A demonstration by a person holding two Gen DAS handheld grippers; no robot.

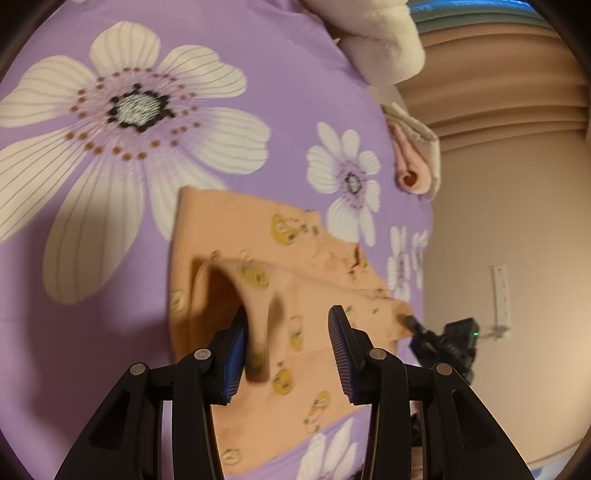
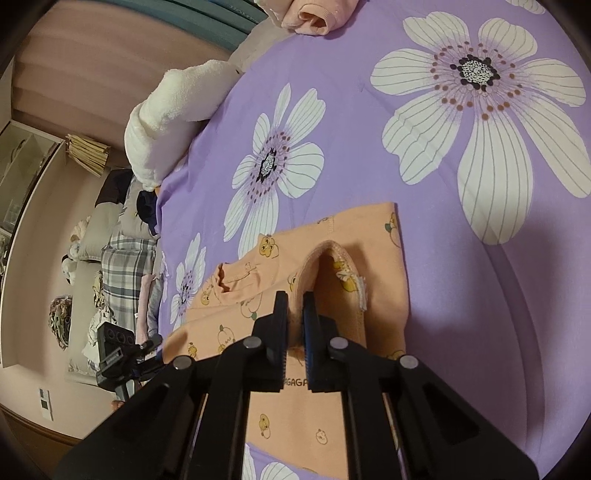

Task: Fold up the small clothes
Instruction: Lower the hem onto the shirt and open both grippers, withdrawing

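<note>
Right gripper: the black two-finger right gripper [image 2: 294,317] with blue ribbed pads is pinched nearly closed on a raised ridge of cloth; the fabric plainly runs between its pads.
Left gripper: the matching black left gripper [image 1: 288,336] stands partly open; a blurred fold of cloth hangs against its left pad [image 1: 236,354], while the other pad is clear of it, so I'd not call this a grip.
Garment: the small peach-orange cotton garment printed with yellow cartoon faces [image 2: 325,417] lies partly doubled over on the bed, just below both tools, one edge lifted where the right tool holds it.
Bed cover: a purple sheet with large white flowers [image 1: 258,55], smooth under the garment.
Further off: a cream fluffy plush blanket [image 2: 166,110] and a rolled pink garment [image 2: 314,13] near the far edge, well apart from the work.
Step in hand: to my eye, a fold partway through, one side gripped, the other side loose.
Next move: likely the left tool must either close properly on its fold or pull clear, so both sides travel together and the edge lands square.
Risk: a one-sided pull could skew the crease.
</note>
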